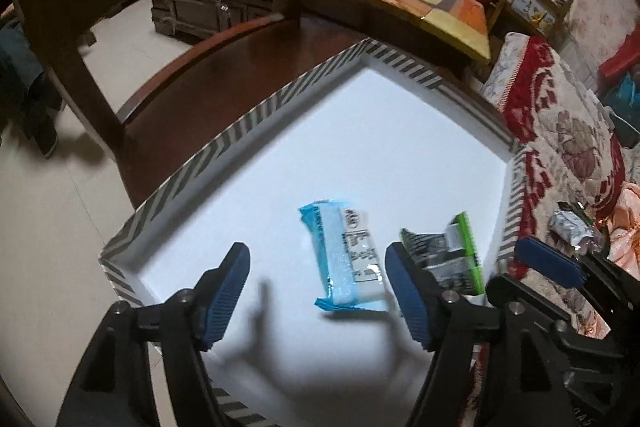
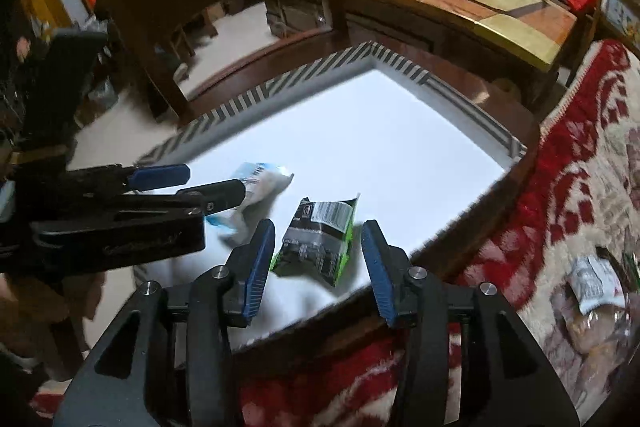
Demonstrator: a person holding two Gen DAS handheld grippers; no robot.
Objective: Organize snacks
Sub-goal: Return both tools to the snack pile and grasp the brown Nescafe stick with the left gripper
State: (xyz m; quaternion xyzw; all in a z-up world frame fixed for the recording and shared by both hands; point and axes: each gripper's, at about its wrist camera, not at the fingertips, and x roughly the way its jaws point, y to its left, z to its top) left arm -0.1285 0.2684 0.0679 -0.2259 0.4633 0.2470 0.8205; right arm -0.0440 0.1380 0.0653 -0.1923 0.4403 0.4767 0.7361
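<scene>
Dark wooden chair seat (image 1: 224, 75) carries the striped-rim tray (image 1: 192, 167). Left tongs (image 1: 320, 291) gape, blue packet (image 1: 344, 259) loose between them; right tongs (image 2: 318, 267) part around the green-black packet (image 2: 320, 239), both inside the tray.

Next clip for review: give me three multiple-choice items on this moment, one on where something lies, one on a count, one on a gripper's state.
1. Where does the blue-and-white snack packet lie?
A. on the chair seat
B. inside the white tray with the striped rim
C. on the floor

2. How many snack packets lie inside the tray?
A. two
B. four
C. none

3. How does the right gripper stand?
A. shut on a packet
B. out of view
C. open, fingers clear of the green-and-black snack packet

Key: 1 B, it rests on the tray's white floor; 2 A, only the blue and the green one; 3 C, gaps show beside both fingers.
</scene>
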